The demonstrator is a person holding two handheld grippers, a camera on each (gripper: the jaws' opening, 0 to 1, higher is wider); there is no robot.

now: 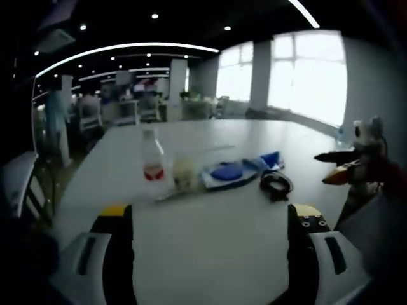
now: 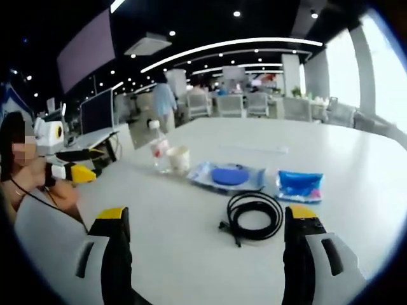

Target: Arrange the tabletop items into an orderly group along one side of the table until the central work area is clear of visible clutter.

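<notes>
On the white table (image 1: pixel 210 267) a clear bottle with a red label (image 1: pixel 151 159) stands next to a pale cup (image 1: pixel 183 173). To their right lie a clear packet holding a blue disc (image 1: pixel 226 173), a blue packet (image 1: pixel 270 159) and a coiled black cable (image 1: pixel 275 183). My left gripper (image 1: pixel 210 219) is open, short of them, with nothing between its jaws. In the right gripper view the cable (image 2: pixel 254 216) lies just ahead of my open right gripper (image 2: pixel 206 219). Beyond it are the blue packet (image 2: pixel 300 184), disc packet (image 2: pixel 229 176), cup (image 2: pixel 178 159) and bottle (image 2: pixel 159 149).
The right gripper (image 1: pixel 346 168) reaches in from the right edge; the left gripper (image 2: pixel 76 166) shows at the left beside the person holding it. Office desks and chairs (image 2: pixel 232 105) stand beyond the table's far edge, where a person (image 2: pixel 164 101) walks. Bare tabletop (image 2: pixel 356 152) stretches behind the items.
</notes>
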